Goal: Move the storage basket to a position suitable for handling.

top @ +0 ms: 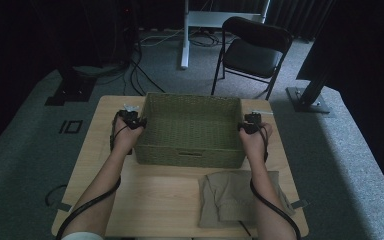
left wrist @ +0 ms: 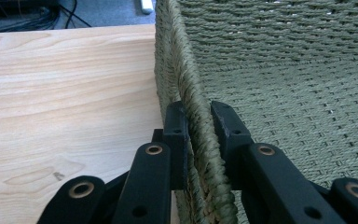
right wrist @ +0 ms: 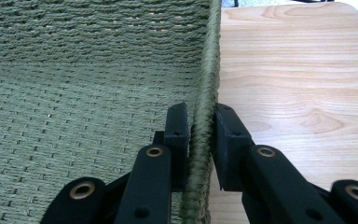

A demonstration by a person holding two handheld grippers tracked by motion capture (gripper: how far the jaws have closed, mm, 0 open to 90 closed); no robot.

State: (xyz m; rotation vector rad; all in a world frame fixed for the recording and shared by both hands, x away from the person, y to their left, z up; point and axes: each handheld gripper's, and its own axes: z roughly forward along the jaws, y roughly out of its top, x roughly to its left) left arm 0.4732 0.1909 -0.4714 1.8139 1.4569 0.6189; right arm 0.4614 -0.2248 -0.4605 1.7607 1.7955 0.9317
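Folded tan cloth (top: 240, 197) lies just near-side of the basket (top: 190, 150). My left gripper (left wrist: 199, 135) and right gripper (right wrist: 201, 135) each pinch a side rim, jaws nearly closed. Empty, likely light; weave flexes, so lift evenly.

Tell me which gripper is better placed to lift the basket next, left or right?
Neither alone; probably both together. The left gripper has its jaws closed on the basket's left rim, and the right gripper pinches the right rim the same way. The grips are level and symmetric, and the folded cloth lies clear of it.
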